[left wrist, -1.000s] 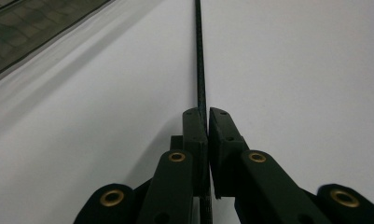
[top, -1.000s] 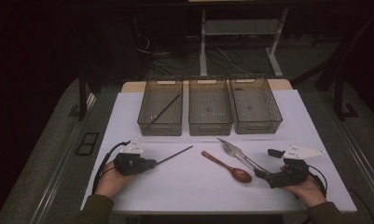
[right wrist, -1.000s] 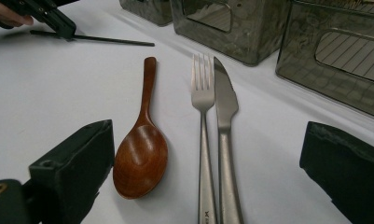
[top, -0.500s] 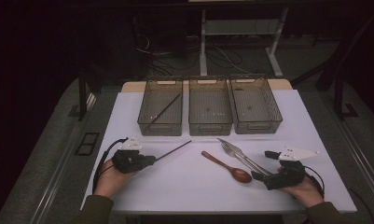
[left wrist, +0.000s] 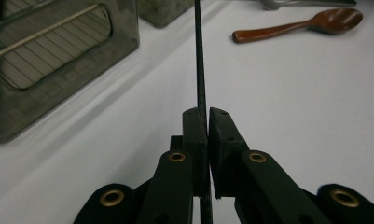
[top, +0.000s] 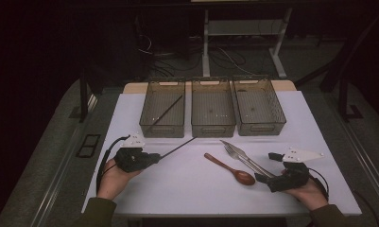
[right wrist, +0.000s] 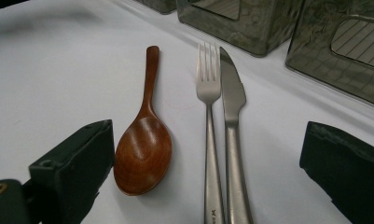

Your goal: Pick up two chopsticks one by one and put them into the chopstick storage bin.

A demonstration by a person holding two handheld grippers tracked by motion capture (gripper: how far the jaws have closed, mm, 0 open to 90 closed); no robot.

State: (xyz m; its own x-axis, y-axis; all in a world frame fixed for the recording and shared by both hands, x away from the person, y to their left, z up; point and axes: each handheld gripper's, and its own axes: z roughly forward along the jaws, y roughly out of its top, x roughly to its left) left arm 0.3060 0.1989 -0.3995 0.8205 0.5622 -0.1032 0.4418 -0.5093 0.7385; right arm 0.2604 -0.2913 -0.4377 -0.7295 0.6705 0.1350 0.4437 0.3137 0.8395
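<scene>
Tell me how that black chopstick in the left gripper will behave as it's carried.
Probably stiff: the chopstick runs straight out from the shut left gripper without sagging. It likely weighs little, being so thin. Held at one end, it may pivot or slip between the pads.

High view overhead, facing forward; gripper views low, close; all share spoon [top: 230, 169].

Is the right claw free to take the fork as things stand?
Probably yes: the right claw stands open, with the fork between its jaws. The knife lies close alongside and might get pinched too.
</scene>
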